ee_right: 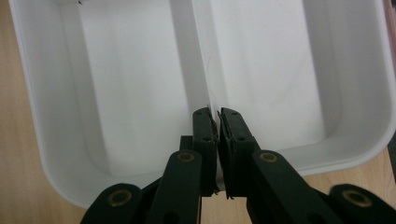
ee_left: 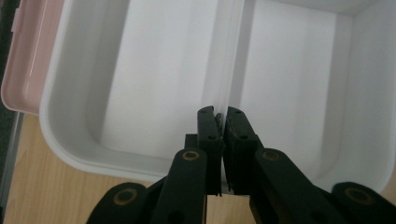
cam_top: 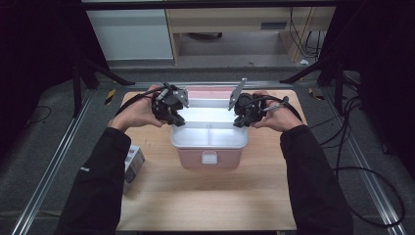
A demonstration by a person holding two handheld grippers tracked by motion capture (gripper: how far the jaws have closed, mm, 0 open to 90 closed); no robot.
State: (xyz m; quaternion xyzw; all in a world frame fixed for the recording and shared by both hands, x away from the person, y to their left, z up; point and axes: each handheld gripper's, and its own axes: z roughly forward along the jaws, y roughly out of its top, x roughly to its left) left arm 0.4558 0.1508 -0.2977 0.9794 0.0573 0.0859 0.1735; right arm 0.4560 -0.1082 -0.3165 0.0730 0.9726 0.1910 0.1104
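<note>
High view frames a pink box (cam_top: 209, 157) standing on a wooden table (cam_top: 205, 200), with a white tray (cam_top: 208, 134) seated in its top and split into two compartments by a central divider. The left gripper (cam_top: 172, 116) is held at the tray's left end and the right gripper (cam_top: 241, 119) at its right end, each carried in a hand, the left hand (cam_top: 139, 113) and the right hand (cam_top: 276, 116), with dark sleeves reaching in from the lower edge. A small carton (cam_top: 132, 164) is seen beside the left sleeve, well apart from both tools. In the left gripper view, the left gripper (ee_left: 220, 122) is seen with its jaws drawn close together on either side of the tray's divider (ee_left: 229, 56), which runs straight ahead from between the tips; the jaws appear clamped on the divider's near end at the tray's rim (ee_left: 93, 154), with one compartment lying to each side of the tool. A strip of the pink box (ee_left: 28, 56) is visible off to that tool's left, and wood below it. In the right gripper view, the right gripper (ee_right: 215, 120) is shown the same way: its jaws are nearly together astride the divider (ee_right: 198, 51), seemingly pinched on its near end, with the white rim (ee_right: 60, 186) passing beneath the tool and the table's wood (ee_right: 14, 154) beyond it on both sides.
</note>
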